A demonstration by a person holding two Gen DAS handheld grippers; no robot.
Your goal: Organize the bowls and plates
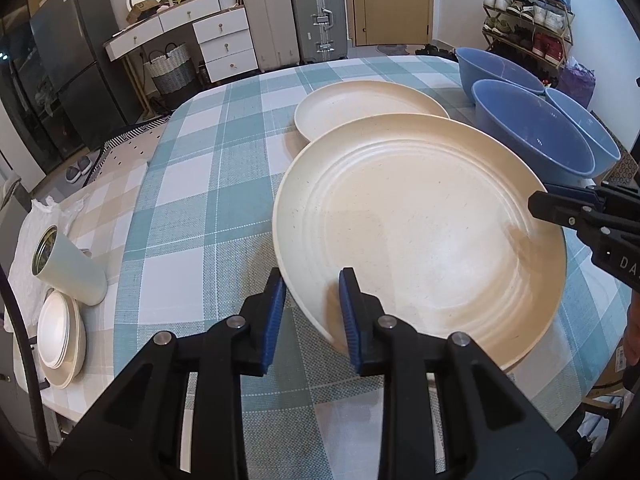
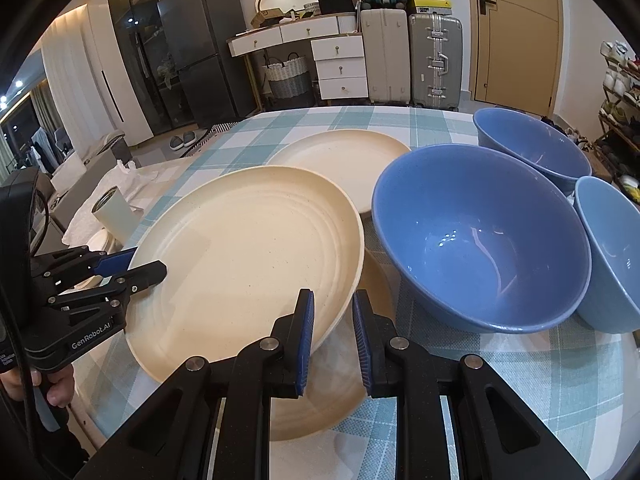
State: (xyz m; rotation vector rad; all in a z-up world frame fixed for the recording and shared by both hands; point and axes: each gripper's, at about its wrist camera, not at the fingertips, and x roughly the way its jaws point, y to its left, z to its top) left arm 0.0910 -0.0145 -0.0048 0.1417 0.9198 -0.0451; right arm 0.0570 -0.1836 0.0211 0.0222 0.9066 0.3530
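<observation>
Both claws, left (image 1: pixel 312 316) and right (image 2: pixel 332 340), grip a cream plate (image 1: pixel 420 232) by its rim above another, while a third plate (image 1: pixel 368 108) and three blue bowls (image 2: pixel 480 236) sit unstacked on the counter (image 1: pixel 208 184).

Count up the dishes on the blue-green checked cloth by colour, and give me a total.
cream plates: 3 (lifted plate, lower plate beneath it, far plate)
blue bowls: 3 (near bowl, far bowl, right bowl)
total: 6
</observation>
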